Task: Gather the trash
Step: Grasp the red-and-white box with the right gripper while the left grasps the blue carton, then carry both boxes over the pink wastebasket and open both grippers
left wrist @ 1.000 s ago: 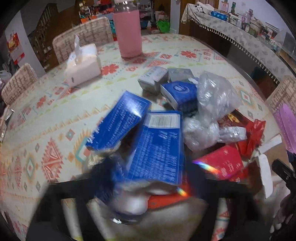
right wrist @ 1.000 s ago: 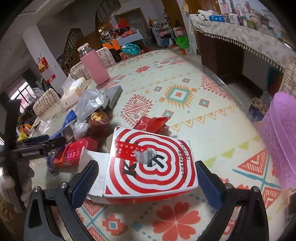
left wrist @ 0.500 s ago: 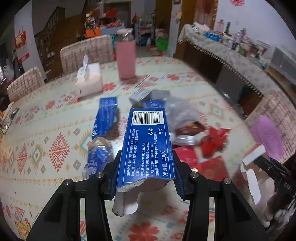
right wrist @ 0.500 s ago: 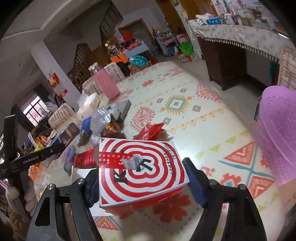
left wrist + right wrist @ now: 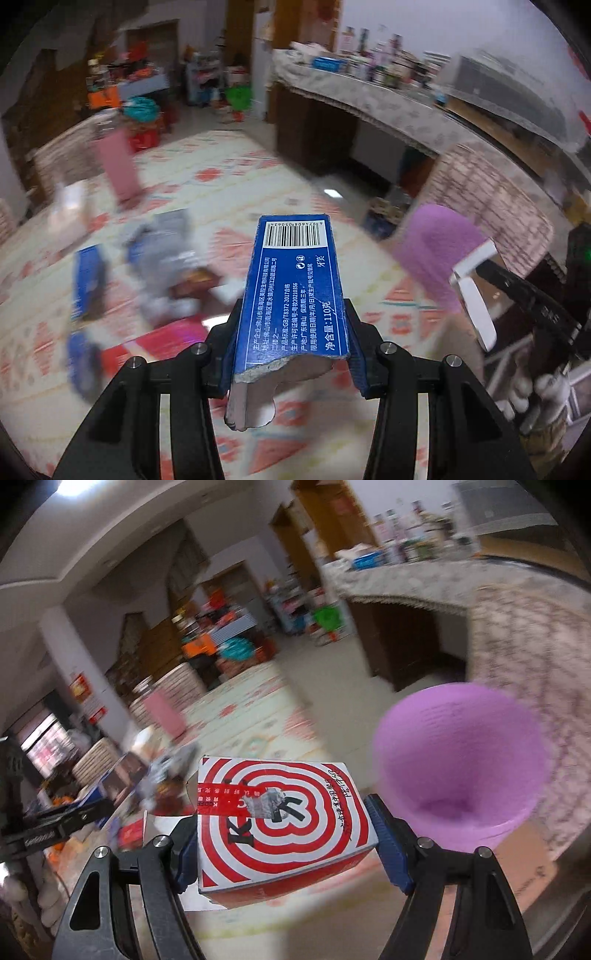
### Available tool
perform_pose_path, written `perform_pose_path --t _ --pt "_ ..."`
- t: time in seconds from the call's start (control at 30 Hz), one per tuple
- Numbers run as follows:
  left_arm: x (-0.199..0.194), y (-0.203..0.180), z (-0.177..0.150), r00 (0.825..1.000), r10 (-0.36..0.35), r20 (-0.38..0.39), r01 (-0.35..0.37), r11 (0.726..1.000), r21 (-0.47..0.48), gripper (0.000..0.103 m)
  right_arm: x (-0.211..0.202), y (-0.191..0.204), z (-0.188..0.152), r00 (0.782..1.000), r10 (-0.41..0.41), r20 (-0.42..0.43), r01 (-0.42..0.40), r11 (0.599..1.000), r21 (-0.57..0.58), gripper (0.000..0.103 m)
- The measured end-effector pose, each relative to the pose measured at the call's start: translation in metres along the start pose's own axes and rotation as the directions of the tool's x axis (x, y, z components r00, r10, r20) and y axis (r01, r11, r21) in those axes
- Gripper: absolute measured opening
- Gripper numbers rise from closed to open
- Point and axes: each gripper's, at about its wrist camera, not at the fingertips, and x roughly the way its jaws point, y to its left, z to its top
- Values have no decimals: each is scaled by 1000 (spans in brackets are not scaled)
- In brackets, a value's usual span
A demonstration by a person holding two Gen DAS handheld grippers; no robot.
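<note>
My left gripper (image 5: 293, 317) is shut on a torn blue toothpaste box (image 5: 295, 280), held in the air above the patterned table (image 5: 229, 184). My right gripper (image 5: 284, 838) is shut on a red-and-white ringed box (image 5: 280, 823), its pads pressed against both sides. The purple bin (image 5: 461, 760) stands just ahead and to the right of that box, with its open mouth facing me. In the left wrist view the bin (image 5: 436, 251) sits beyond the table's right edge, beside the right gripper (image 5: 524, 295).
A blurred pile of trash (image 5: 166, 266) lies on the table, with blue boxes, plastic bags and red wrappers. A pink bottle (image 5: 116, 166) and a tissue box (image 5: 70, 206) stand further back. A cluttered sideboard (image 5: 388, 96) runs along the right. A woven chair (image 5: 491, 206) stands behind the bin.
Both grippers rose off the table with their boxes and swung right toward the purple bin. The right jaws closed onto the ringed box. The bin now looms much larger.
</note>
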Motion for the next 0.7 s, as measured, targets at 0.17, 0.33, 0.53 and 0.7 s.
perform_pose_path --t 0.17,0.33,0.53,0.7 --pt "36 -56 24 995 -89 -38 91 994 63 47 -18 -61 22 991 -130 38 127 990 64 83" --pt "78 -110 55 977 -194 -90 202 975 97 47 -19 -106 42 976 -211 54 204 972 117 83" --pt "119 -162 80 959 -246 -137 265 954 143 47 -10 -149 56 964 -265 39 255 953 165 83" --pt "144 -190 91 948 -276 -158 300 942 153 70 2 -167 66 955 -295 24 286 941 179 88"
